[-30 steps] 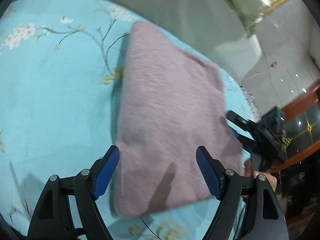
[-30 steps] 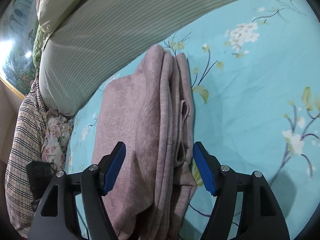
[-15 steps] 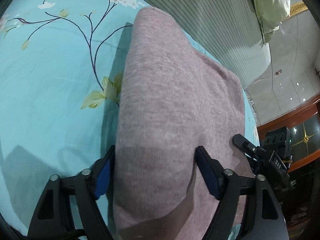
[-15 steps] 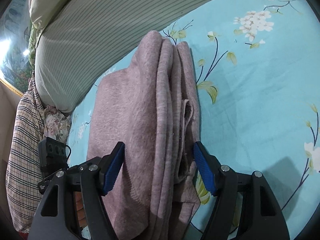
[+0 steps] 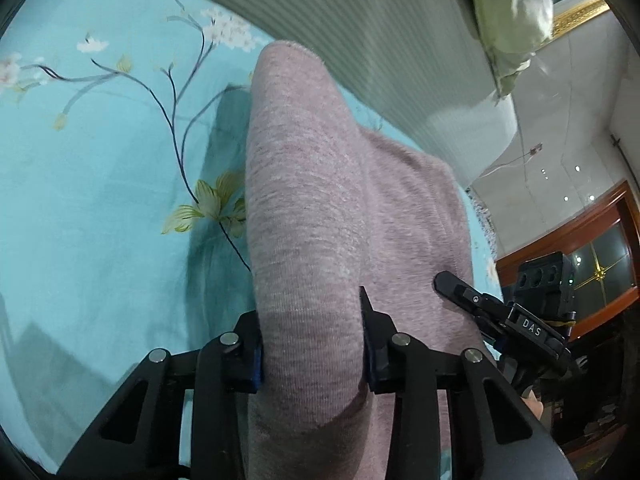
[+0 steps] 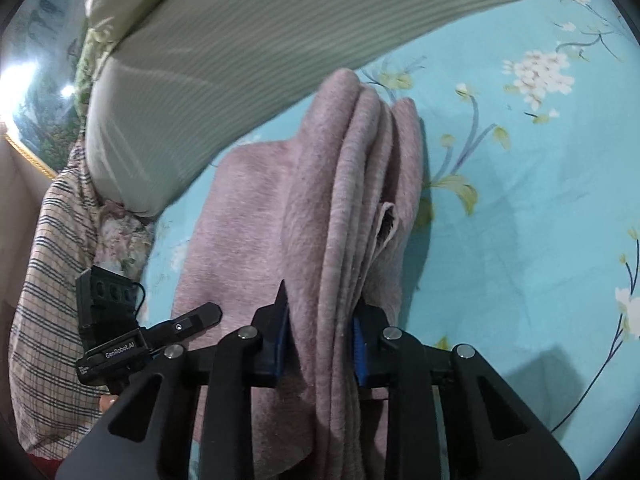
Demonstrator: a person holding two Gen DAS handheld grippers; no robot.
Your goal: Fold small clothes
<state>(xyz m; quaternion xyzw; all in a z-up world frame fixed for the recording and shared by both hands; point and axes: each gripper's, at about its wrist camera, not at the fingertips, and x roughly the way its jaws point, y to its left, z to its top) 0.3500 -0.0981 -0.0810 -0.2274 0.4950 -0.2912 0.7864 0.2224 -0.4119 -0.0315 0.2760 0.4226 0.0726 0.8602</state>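
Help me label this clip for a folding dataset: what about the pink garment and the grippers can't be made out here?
- Pink garment, left wrist view: its near end is cut off behind the left gripper.
- Garment type: unclear, folded layers hide its shape in the right wrist view.
- Right gripper: pads mostly buried in cloth.
- Striped pillow: blurred.

Near end of the cloth [image 5: 320, 208] runs off the bottom edge in both views, so can't see how far it goes. Left tongs [image 5: 312, 344]: pads mostly buried in the fabric, only slivers of blue showing. Same w/ right tongs [image 6: 320, 332]. Inside of the folded layers is hidden, just the edges show. Far pillow [image 5: 380, 32] is blurred, cut off at the top. Bed [image 5: 100, 220] under the cloth is covered.
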